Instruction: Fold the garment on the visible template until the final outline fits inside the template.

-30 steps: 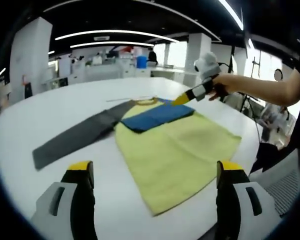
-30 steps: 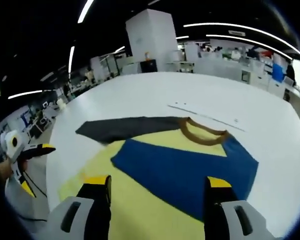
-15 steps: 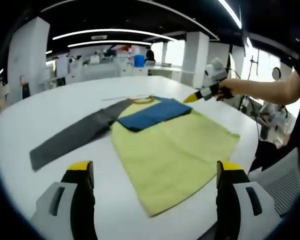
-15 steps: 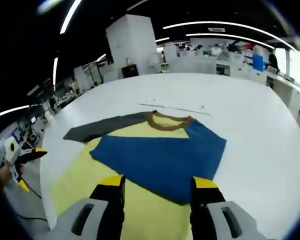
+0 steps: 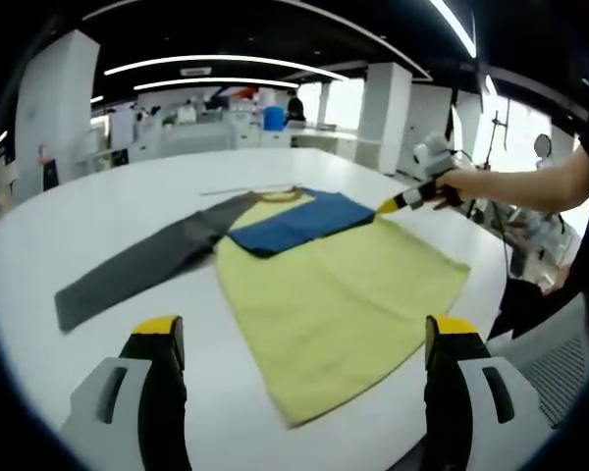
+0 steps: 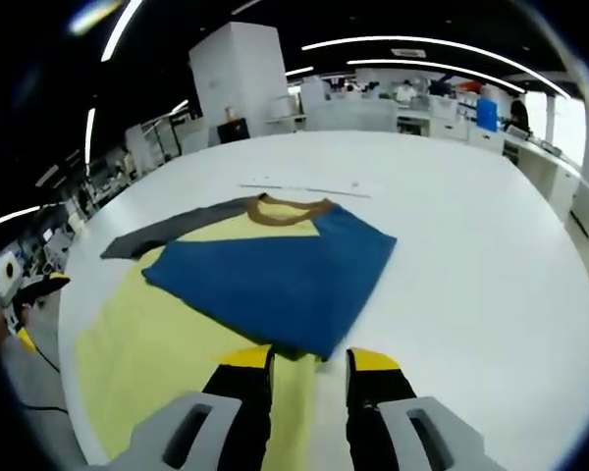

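Observation:
A yellow garment [image 5: 339, 294] lies flat on the white table [image 5: 98, 206]. Its blue sleeve [image 5: 299, 218] is folded across the chest, and its grey sleeve [image 5: 142, 260] stretches out to the left. The brown collar [image 6: 285, 208] points at a thin line marked on the table [image 6: 304, 186]. My left gripper [image 5: 299, 348] hangs wide open before the hem, touching nothing. My right gripper [image 6: 309, 368], held in a hand [image 5: 456, 184], is open with its jaws drawn close. Yellow cloth shows in the gap, just below the blue sleeve's [image 6: 275, 275] near edge. The left gripper [image 6: 29, 285] shows at the far left.
The table's rounded edge [image 6: 560, 324] runs close on the right of the garment. Beyond the table stand white pillars [image 6: 238, 83], desks and shelves under strip lights. A person's forearm [image 5: 530, 182] reaches in from the right.
The right gripper has come down to the blue sleeve's near edge and its jaws have drawn much closer together. The left gripper has held still, wide open.

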Motion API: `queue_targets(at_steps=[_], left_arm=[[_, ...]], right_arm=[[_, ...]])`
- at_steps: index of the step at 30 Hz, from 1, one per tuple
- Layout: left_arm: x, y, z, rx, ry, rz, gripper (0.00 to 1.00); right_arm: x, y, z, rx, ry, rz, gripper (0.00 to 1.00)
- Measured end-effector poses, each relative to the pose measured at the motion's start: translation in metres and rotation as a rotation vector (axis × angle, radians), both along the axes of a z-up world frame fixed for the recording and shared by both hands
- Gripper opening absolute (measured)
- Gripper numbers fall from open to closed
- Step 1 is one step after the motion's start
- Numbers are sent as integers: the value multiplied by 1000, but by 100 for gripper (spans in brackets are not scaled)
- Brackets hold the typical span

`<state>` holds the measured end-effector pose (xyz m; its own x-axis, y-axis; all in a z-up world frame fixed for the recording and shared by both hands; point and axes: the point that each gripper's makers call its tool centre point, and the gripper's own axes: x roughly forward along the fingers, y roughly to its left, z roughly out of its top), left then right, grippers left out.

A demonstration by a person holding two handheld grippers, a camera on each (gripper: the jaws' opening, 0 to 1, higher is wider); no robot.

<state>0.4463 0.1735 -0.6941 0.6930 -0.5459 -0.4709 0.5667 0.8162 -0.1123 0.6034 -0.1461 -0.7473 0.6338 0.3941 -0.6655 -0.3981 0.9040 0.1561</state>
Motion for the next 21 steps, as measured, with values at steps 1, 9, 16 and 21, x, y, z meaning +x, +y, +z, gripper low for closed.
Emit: queue_targets(at_steps=[1, 9, 16, 21], left_arm=[[0, 0, 0, 0, 0, 0, 99], [1, 3, 0, -2, 0, 9, 99], [-1, 4, -1, 0, 6, 11, 98], [-1, 7, -3, 5, 11, 18, 98]], right_arm=[[0, -4, -1, -2, 5, -14, 23], [-2, -16, -9, -16, 19, -39, 15], [2, -13, -13, -10, 19, -37, 13], [4, -6, -16, -7, 19, -18, 11]])
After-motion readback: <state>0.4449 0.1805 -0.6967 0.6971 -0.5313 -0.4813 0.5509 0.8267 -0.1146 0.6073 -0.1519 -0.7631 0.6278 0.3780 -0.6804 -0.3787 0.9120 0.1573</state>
